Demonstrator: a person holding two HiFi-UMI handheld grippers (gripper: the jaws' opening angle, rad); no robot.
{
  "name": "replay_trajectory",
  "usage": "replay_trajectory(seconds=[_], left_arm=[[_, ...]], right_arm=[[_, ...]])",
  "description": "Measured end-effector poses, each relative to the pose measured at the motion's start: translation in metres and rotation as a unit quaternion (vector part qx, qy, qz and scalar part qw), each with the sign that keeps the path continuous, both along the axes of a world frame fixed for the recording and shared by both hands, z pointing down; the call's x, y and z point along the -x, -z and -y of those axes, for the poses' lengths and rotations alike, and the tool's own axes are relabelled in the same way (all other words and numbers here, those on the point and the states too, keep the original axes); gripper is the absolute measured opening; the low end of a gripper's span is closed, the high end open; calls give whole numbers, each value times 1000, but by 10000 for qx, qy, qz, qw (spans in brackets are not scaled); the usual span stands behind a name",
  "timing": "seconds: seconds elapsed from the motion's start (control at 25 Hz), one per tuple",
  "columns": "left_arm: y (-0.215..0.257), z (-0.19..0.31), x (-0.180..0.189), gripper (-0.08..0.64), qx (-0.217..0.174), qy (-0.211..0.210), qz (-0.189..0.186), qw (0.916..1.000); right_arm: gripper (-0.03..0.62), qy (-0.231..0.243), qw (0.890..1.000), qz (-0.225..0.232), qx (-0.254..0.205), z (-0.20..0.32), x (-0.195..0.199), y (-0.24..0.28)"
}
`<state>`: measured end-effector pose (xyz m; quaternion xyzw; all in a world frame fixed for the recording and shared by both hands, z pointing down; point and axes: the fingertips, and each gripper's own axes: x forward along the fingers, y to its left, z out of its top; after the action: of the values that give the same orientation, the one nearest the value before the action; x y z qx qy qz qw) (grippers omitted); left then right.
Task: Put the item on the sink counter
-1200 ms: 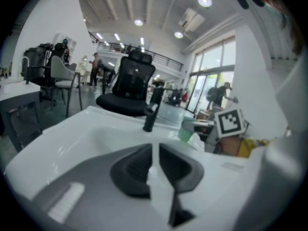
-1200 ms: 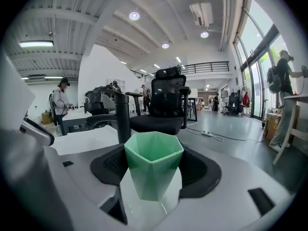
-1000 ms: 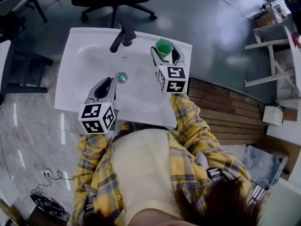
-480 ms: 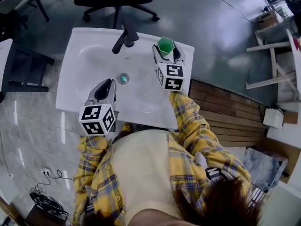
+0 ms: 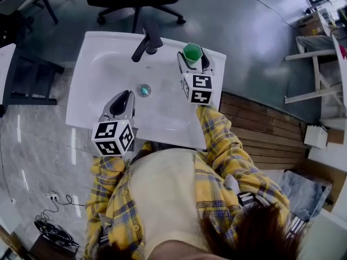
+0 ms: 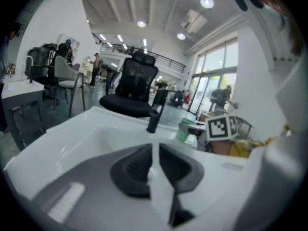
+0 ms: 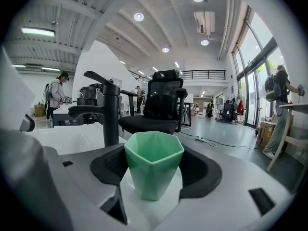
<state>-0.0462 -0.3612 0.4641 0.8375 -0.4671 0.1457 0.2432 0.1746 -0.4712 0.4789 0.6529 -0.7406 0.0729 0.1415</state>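
Right gripper view: the green cup [image 7: 154, 167] stands upright between the jaws of the right gripper [image 5: 192, 62], which press on its sides. In the head view the cup is at the far right corner of the white sink [image 5: 87, 58], just right of the black faucet [image 5: 145, 41]. Black-and-white square markers cover the cube [image 5: 198, 88]. The left gripper [image 5: 122, 97], jaws together on nothing, hovers over the sink's near left part.

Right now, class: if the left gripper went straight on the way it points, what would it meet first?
Most likely the black faucet, dead ahead of the shut left gripper across the basin; the green cup lies right of that line. Depth is unclear.
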Motion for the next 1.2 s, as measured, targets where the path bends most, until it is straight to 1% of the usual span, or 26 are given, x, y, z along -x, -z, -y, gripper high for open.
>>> replay_trajectory(seconds=[0.28,0.64,1.2], left_arm=[[3,-1,1,46,-74,-29,-19,10000],[7,-4,1,47,-129,-88,-46,9999],[15,-19,1,47,-261,-181,-105,9994]], right_arm=[[313,80,9999,-92,-8,-1,3,0],[313,152,9997,-145,138,-2,6,-1],[313,81,9997,-138,-164,-20,5,27]])
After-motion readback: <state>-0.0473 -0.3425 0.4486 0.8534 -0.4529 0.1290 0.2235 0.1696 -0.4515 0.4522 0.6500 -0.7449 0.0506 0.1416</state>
